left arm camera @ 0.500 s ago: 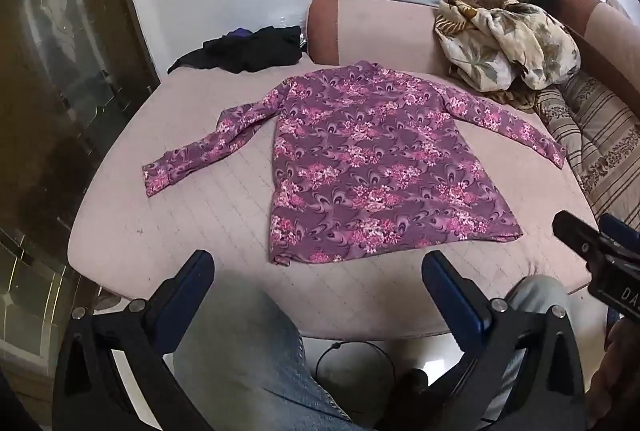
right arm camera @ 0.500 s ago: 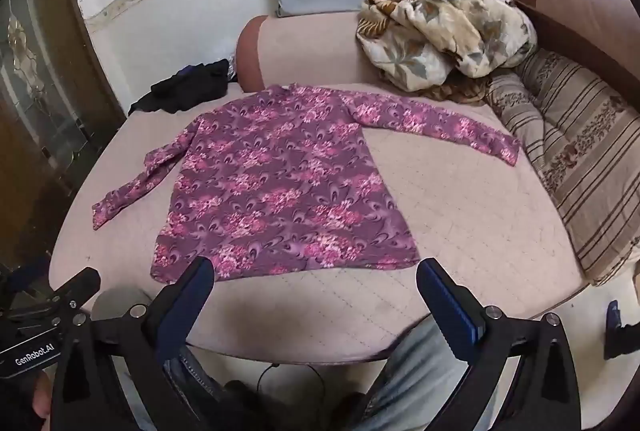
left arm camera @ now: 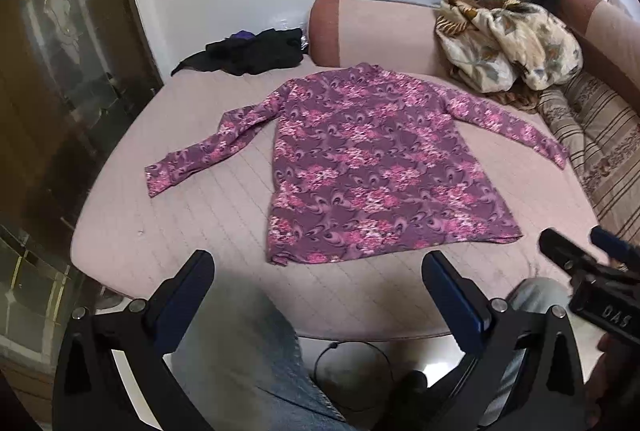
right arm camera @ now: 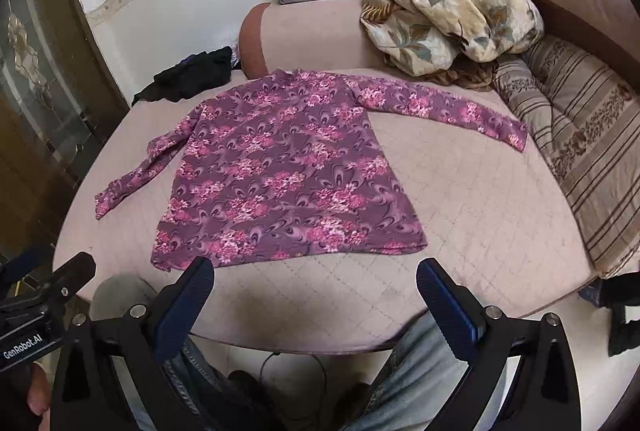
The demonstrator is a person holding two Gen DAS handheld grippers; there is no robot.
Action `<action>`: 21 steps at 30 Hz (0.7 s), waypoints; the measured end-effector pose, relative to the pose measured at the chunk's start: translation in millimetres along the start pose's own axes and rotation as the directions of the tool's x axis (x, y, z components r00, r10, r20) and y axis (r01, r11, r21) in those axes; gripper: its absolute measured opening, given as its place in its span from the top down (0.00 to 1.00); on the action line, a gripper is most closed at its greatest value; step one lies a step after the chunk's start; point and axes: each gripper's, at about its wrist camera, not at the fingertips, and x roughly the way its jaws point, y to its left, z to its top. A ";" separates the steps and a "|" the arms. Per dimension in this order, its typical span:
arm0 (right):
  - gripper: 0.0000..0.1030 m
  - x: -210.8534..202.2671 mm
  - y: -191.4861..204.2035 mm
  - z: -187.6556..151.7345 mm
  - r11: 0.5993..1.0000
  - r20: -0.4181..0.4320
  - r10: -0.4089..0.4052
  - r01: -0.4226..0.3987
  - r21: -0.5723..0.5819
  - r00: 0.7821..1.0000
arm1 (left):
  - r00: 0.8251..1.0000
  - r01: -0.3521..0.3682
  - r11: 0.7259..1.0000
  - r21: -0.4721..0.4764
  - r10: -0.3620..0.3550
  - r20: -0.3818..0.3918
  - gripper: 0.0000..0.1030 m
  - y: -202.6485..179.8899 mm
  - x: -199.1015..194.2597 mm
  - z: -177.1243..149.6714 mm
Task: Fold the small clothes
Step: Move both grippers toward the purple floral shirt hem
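A long-sleeved purple top with pink flowers lies flat on the pink quilted bed, just beyond both jaws. The left gripper and right gripper hover with jaws spread wide, empty.

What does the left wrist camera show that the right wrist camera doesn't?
Only the left wrist view shows the right tool from the side, at its right edge. Only the right wrist view shows the left tool at its left edge. Both show the purple floral long-sleeved top spread flat on the pink mattress, with both tools open and empty.
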 end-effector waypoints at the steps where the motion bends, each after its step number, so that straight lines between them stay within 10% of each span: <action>1: 0.00 1.3 -0.8 0.0 1.000 0.006 0.004 -0.004 0.004 1.000 | 1.000 0.003 1.000 0.002 -0.003 -0.006 0.00 -0.2 1.4 0.3; 14: 0.00 35.7 12.4 36.1 0.987 -0.026 0.154 -0.152 0.058 0.988 | 0.999 -0.012 1.000 -0.007 0.012 -0.037 0.00 -7.3 51.8 39.4; 21: 0.03 79.3 -4.0 46.1 0.999 -0.103 0.047 -0.045 0.024 0.994 | 0.987 -0.025 0.998 -0.049 0.017 -0.159 0.00 -2.1 117.8 43.0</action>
